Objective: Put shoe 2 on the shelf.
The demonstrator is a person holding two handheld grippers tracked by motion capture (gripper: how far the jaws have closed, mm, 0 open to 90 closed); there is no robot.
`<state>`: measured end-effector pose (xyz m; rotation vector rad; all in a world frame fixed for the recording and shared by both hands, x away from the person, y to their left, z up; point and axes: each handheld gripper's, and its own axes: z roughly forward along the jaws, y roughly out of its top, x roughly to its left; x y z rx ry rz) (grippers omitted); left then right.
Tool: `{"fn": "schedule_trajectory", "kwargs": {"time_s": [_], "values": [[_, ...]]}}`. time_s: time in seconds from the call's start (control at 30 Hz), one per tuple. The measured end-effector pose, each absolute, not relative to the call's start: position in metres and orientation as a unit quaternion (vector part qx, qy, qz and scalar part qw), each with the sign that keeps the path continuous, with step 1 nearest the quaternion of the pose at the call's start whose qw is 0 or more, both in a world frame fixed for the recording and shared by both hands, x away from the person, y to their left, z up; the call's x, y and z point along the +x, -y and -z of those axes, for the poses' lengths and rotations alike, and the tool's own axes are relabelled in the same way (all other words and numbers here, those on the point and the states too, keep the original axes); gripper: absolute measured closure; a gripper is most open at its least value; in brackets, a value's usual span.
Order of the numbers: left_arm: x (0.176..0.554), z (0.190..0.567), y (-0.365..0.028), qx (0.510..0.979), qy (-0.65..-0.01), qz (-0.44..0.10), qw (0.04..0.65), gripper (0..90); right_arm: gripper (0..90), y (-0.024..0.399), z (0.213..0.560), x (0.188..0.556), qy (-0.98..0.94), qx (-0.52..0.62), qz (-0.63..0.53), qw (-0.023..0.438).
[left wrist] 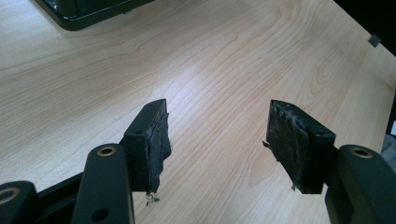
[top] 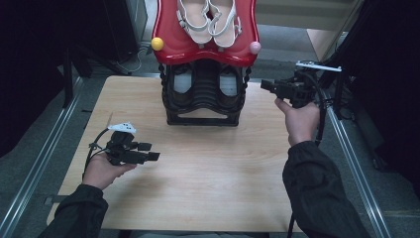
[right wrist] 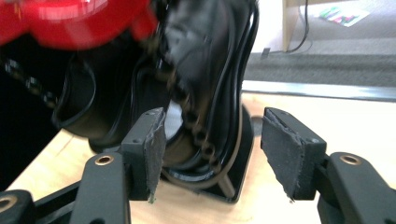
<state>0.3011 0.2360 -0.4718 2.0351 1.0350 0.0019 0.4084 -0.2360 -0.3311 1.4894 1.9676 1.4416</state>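
Spreading under everything is the pale wooden bench [top: 208, 188], with a two-tier shoe rack [top: 204, 99] standing at its far middle edge. The rack's black lower tier [right wrist: 205, 93] rests on the bench and carries a glossy red top tray [top: 171, 44], where a pair of white sandals [top: 209, 20] lies side by side. The right claw [top: 267, 85] hovers just beside the rack's right side, jaws wide apart, nothing between them. The left claw [top: 150, 151] sits low over the bench's near left part, well apart from the rack, equally wide open and empty.
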Motion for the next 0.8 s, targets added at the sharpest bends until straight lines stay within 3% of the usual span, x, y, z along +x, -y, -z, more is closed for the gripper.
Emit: {"fn": "schedule_trajectory", "kwargs": {"time_s": [0.8], "values": [[0.302,0.473,-0.236,0.811,-0.412,0.000,0.415,38.8,42.2,0.204,0.421,0.360,-0.736,0.477,-0.474,0.074]]}}
